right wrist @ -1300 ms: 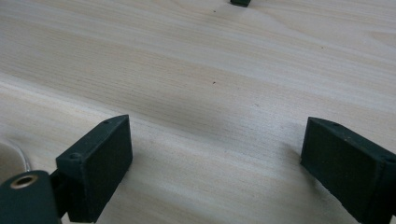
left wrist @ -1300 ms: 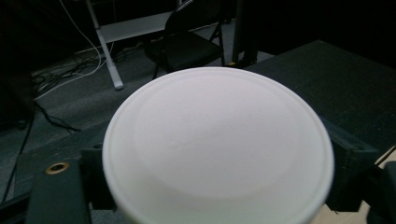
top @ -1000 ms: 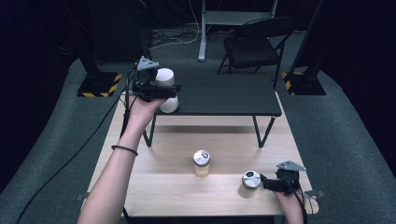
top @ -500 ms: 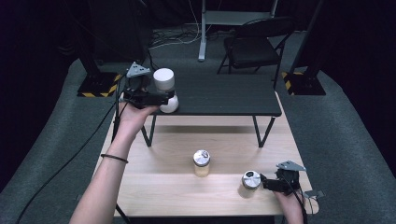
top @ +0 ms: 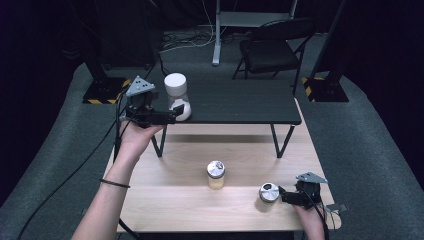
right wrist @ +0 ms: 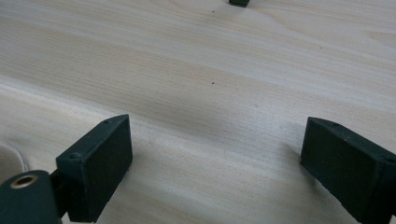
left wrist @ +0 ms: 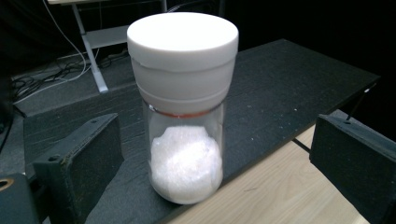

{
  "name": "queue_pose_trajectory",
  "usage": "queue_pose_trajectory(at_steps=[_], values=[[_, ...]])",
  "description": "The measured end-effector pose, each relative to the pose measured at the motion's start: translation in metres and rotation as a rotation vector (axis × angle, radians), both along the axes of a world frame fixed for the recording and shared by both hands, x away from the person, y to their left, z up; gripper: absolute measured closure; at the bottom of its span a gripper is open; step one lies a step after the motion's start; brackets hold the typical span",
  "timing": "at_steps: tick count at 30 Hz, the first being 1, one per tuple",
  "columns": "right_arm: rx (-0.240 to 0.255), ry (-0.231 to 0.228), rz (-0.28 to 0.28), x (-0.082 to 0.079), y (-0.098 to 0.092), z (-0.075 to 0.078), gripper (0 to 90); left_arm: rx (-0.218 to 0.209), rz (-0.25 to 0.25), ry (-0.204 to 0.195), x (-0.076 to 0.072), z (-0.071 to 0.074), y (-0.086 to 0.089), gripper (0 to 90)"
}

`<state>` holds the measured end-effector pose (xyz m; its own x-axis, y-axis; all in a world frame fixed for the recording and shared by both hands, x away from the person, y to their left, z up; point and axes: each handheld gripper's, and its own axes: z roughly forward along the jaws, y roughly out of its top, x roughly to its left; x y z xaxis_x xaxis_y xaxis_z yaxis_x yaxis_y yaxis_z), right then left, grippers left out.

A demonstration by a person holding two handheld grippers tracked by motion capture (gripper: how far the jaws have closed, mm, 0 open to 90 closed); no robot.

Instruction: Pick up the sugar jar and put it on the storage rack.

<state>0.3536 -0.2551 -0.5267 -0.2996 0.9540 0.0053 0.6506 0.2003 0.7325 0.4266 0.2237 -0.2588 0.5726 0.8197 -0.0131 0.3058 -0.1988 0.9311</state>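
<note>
— Two tools are showing. What is the left tool (top: 172,116) doing?

— Its jaws are standing wide, one on each side of the white-lidded jar (left wrist: 183,105), and neither pad is touching the glass. They have just been opening. The jar is standing upright between them.

— Where is that jar sitting?

— It is sitting at the near left corner of the black worktop (top: 240,102), close to the edge, with white grains filling its lower part. In the high view the left hand (top: 136,137) is holding the tool level, just beside the jar.

— And the right tool (top: 282,195)?

— It is resting low over the pale wooden worktop (top: 175,200) at the near right, jaws spread wide with only bare wood between them. A small metal-lidded jar (top: 268,192) is standing just in front of it. Whether the tips are touching it, I cannot tell.

— Anything else lying there?

— A second small jar (top: 216,174) is standing near the middle of the wooden worktop, well apart from both tools.
</note>
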Motion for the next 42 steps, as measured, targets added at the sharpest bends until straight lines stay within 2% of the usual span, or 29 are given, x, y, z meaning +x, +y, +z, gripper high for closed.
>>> queue_pose_trajectory(at_steps=[8, 12, 21, 25, 37, 42], values=[[0.0, 0.0, -0.001, 0.0, 0.0, 0.0, 8.1, -0.008, 0.015, -0.005, -0.01, -0.008, 0.011, 2.7], [0.0, 0.0, -0.002, 0.0, 0.0, 0.0, 8.1, 0.005, 0.024, -0.005, -0.013, -0.013, 0.015, 2.6], [0.0, 0.0, -0.003, 0.0, 0.0, 0.0, 8.1, 0.0, 0.029, -0.009, -0.024, -0.024, 0.021, 2.6], [0.0, 0.0, -0.003, 0.0, 0.0, 0.0, 8.1, 0.014, 0.029, -0.018, -0.03, -0.03, 0.023, 2.7], [-0.001, 0.0, -0.007, 0.001, 0.0, 0.0, 8.1, 0.023, 0.034, -0.013, -0.05, -0.058, 0.034, 2.7], [0.0, 0.0, -0.007, 0.0, 0.0, 0.0, 8.1, 0.034, 0.03, -0.012, -0.06, -0.074, 0.036, 2.7]])
